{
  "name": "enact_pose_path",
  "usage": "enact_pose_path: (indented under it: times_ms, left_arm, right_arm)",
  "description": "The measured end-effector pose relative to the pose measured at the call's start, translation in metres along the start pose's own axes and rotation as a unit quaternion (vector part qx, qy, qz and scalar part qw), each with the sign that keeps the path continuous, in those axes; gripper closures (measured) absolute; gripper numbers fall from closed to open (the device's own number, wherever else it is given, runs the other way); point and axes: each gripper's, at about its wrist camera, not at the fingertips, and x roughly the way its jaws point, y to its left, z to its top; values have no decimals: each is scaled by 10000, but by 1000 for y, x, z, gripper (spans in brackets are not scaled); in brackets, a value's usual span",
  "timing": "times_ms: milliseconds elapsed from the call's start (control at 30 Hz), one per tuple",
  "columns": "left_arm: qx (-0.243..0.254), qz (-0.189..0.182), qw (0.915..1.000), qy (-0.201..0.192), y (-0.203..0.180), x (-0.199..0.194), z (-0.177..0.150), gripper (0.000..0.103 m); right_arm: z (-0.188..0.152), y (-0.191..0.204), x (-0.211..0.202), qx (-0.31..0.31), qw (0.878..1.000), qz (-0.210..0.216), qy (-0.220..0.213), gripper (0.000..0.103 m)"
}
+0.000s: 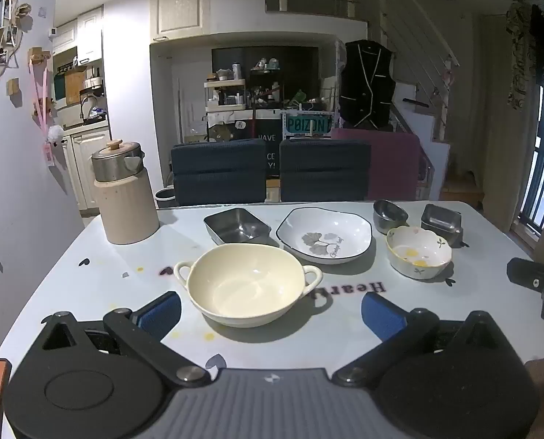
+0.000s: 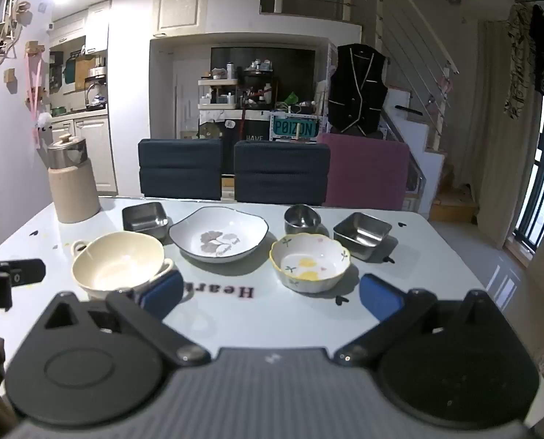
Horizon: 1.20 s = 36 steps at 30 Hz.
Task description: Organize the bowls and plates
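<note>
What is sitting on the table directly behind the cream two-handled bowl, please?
Behind the cream two-handled bowl stands an empty rectangular steel tray, apart from it, with the leaf-print plate beside it. The table under the bowl is hidden.

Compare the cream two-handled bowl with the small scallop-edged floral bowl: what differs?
The cream two-handled bowl is plain, with a loop handle on each side; the small scallop-edged floral bowl has painted yellow shapes, small sprigs and no handles. The cream bowl is clearly larger, with a smooth round rim; the floral one's rim is wavy. Both sit upright, empty and untouched on the table.
</note>
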Motion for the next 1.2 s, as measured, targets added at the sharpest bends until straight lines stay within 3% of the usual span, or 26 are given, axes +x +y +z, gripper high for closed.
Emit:
enact_pose_path:
  times_ms: [1200]
  left_arm:
    - [-35, -42, 10000, 33, -5, -1, -3, 0]
  right_arm:
    - [0, 1, 0, -18, 10000, -5, 2, 0]
